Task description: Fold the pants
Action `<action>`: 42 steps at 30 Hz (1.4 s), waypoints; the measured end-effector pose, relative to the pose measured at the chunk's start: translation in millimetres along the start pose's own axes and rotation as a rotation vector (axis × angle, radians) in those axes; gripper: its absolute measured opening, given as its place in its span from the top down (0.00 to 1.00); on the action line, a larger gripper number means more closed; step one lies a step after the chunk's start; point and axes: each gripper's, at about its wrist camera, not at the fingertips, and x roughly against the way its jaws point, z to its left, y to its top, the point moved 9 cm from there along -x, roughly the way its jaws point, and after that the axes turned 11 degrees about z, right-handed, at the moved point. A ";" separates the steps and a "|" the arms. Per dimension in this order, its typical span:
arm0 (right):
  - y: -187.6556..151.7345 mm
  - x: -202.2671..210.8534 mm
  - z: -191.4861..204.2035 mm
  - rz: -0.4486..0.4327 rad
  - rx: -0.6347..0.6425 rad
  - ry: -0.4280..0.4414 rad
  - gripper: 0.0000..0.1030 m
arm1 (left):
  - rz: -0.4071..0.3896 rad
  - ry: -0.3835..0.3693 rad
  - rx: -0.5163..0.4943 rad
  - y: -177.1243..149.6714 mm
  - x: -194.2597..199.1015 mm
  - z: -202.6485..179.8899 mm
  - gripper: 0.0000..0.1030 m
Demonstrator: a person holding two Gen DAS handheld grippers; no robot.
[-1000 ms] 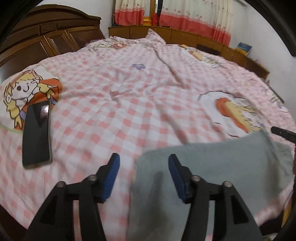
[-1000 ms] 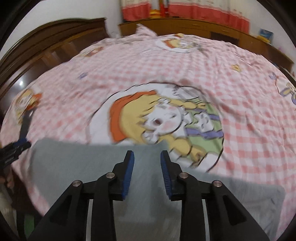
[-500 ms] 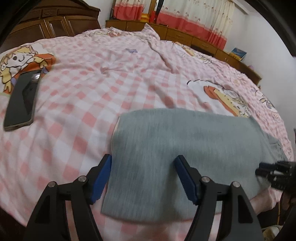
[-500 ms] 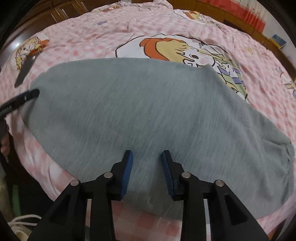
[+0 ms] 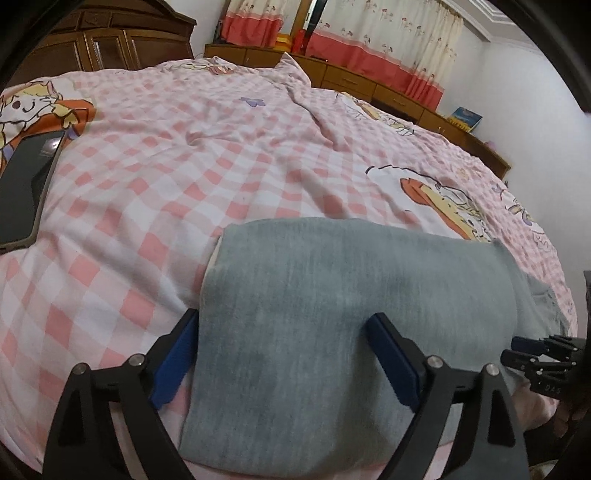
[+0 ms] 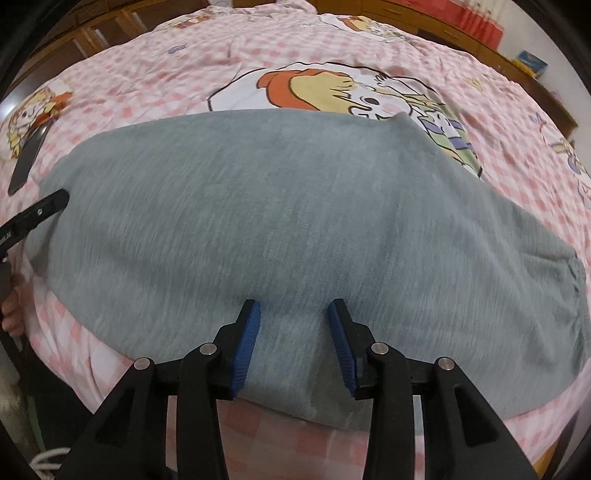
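At the far left of the left wrist view a dark phone (image 5: 27, 188) lies flat on the pink checked bedspread (image 5: 155, 192), partly over a cartoon print and well apart from the garment. Behind it, at the head of the bed, stands a dark wooden wardrobe (image 5: 99, 40), and further right a low wooden cabinet (image 5: 354, 79) runs under the red and cream curtains (image 5: 376, 33).

The grey pants (image 5: 332, 314) lie folded flat on the near edge of the bed, their length running from left to right. The left tongs (image 5: 284, 354) stand wide apart, with nothing clamped: the left blue pad sits just beside the left end of the pants, over the bedspread, and the right pad is over the grey cloth. Whether the pads touch the fabric cannot be told.

In the right wrist view the pants (image 6: 280, 221) spread across most of the frame, smooth, with the elastic waistband gathered at the right end (image 6: 574, 280). The right tongs (image 6: 294, 343) are also apart, gripping nothing, both pads over the near long edge of the pants around its middle. A large cartoon print (image 6: 332, 88) shows on the bedspread just beyond the far edge of the pants, partly covered by them. A blue book (image 6: 532, 62) rests on the cabinet at the far right.
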 end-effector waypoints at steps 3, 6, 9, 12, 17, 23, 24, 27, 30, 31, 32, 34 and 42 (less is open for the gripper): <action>-0.8 1.4 -0.9 -0.002 -0.029 0.006 0.60 | 0.000 -0.029 0.022 -1.9 1.5 2.7 0.11; -4.4 7.6 0.5 0.009 -0.057 0.026 0.55 | -0.006 -0.038 0.020 -1.4 2.3 2.6 0.11; -12.7 15.9 10.5 0.013 -0.029 0.060 0.54 | -0.013 -0.049 0.024 0.1 1.8 2.2 0.10; -22.2 23.7 21.3 0.007 0.008 0.083 0.54 | -0.022 -0.043 0.070 0.3 3.2 4.6 0.14; -30.6 41.6 23.8 -0.049 0.028 0.135 0.54 | -0.036 -0.024 0.156 2.0 13.7 10.5 0.55; -32.4 67.2 6.0 -0.134 -0.025 0.205 0.54 | -0.028 -0.144 0.192 4.7 35.4 -0.8 0.91; -33.1 71.3 1.8 -0.151 -0.041 0.224 0.54 | -0.033 -0.147 0.189 5.8 40.6 -4.3 0.91; -34.7 77.0 -7.5 -0.175 -0.076 0.269 0.54 | -0.063 -0.144 0.153 10.8 62.1 -21.6 0.91; -36.4 77.6 -15.9 -0.180 -0.108 0.301 0.54 | -0.082 -0.167 0.102 16.0 81.8 -48.9 0.91; -37.2 77.3 -18.5 -0.181 -0.116 0.305 0.54 | -0.081 -0.172 0.071 17.9 87.2 -63.2 0.91; -38.3 77.0 -22.6 -0.183 -0.128 0.311 0.54 | -0.079 -0.175 0.051 19.3 89.6 -73.7 0.91; -39.2 75.8 -28.5 -0.185 -0.145 0.322 0.54 | -0.071 -0.195 0.007 22.0 92.4 -98.5 0.91; -42.5 58.0 -46.6 -0.140 -0.190 0.356 0.54 | 0.043 -0.227 -0.108 10.0 58.5 -178.1 0.91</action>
